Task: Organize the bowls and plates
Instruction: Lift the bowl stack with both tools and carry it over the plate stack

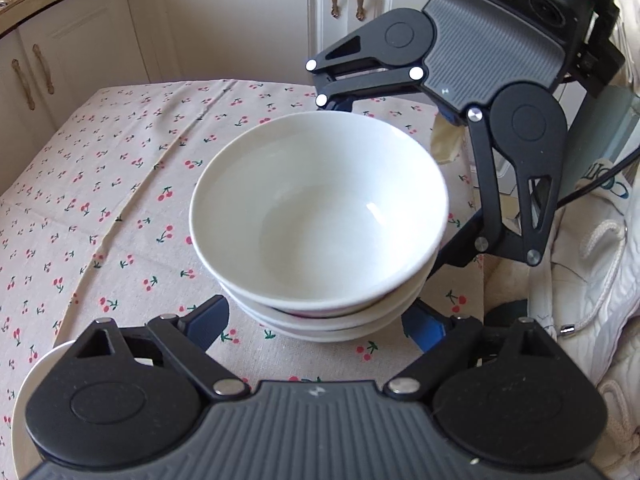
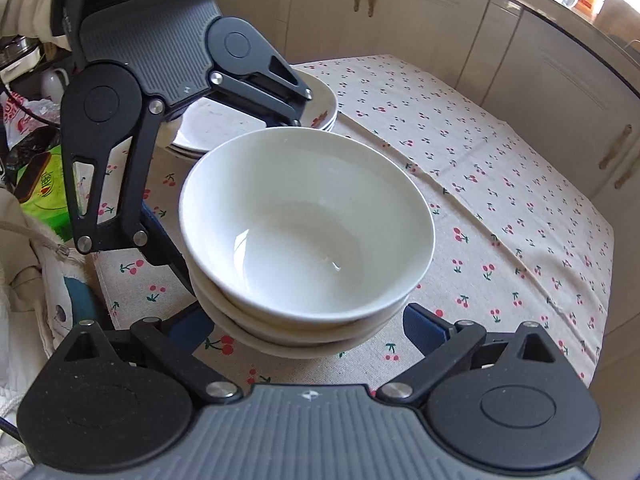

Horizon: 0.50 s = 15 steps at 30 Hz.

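Three white bowls (image 1: 320, 216) (image 2: 304, 224) stand nested in a stack on the cherry-print tablecloth (image 1: 100, 184). My left gripper (image 1: 318, 316) is open and straddles the foot of the stack, one blue-padded finger close on each side. My right gripper (image 2: 308, 320) is also open around the same stack; cloth shows between its right finger (image 2: 424, 322) and the bowls. Each gripper appears in the other's view, reaching in from the opposite side. A stack of white plates (image 2: 208, 128) lies behind the bowls, partly hidden by the left gripper.
A plate rim (image 1: 36, 364) shows at the lower left under my left gripper. Cream cupboards (image 1: 248, 20) run behind the table. A person's white quilted garment (image 1: 592, 280) is at the table's near edge. A green package (image 2: 44, 196) and clutter sit beside the table.
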{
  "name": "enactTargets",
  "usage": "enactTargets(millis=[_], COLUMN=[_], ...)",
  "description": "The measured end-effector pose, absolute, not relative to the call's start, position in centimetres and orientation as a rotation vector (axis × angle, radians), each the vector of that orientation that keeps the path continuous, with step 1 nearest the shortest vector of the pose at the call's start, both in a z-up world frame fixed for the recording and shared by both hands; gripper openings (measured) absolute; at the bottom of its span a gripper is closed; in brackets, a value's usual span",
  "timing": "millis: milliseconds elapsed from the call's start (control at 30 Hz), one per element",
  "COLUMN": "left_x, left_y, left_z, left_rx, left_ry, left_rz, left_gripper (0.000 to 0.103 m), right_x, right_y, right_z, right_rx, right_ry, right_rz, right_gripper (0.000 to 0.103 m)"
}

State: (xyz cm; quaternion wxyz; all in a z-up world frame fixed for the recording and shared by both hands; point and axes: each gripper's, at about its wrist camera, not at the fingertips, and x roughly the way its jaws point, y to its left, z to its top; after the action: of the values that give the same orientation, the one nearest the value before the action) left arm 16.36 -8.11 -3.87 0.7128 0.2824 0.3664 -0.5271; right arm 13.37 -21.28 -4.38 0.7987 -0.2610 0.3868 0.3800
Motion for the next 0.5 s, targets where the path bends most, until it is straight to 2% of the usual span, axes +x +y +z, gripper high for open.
enactTargets(millis=[233, 500], left_x=[17.0, 17.03], left_y=[-7.88, -7.91], left_z=[-3.89, -4.07], left_rx=[0.601, 0.604], left_ry=[0.837, 0.849], left_rz=[-1.205, -1.245], left_gripper=[0.091, 0.086], right_x=[13.74, 14.11], right_y=[-21.39, -21.26], right_z=[-4.37, -4.39], right_rx=[-0.557, -0.556], right_ry=[0.846, 0.861], right_rz=[0.845, 0.881], right_gripper=[0.102, 0.096])
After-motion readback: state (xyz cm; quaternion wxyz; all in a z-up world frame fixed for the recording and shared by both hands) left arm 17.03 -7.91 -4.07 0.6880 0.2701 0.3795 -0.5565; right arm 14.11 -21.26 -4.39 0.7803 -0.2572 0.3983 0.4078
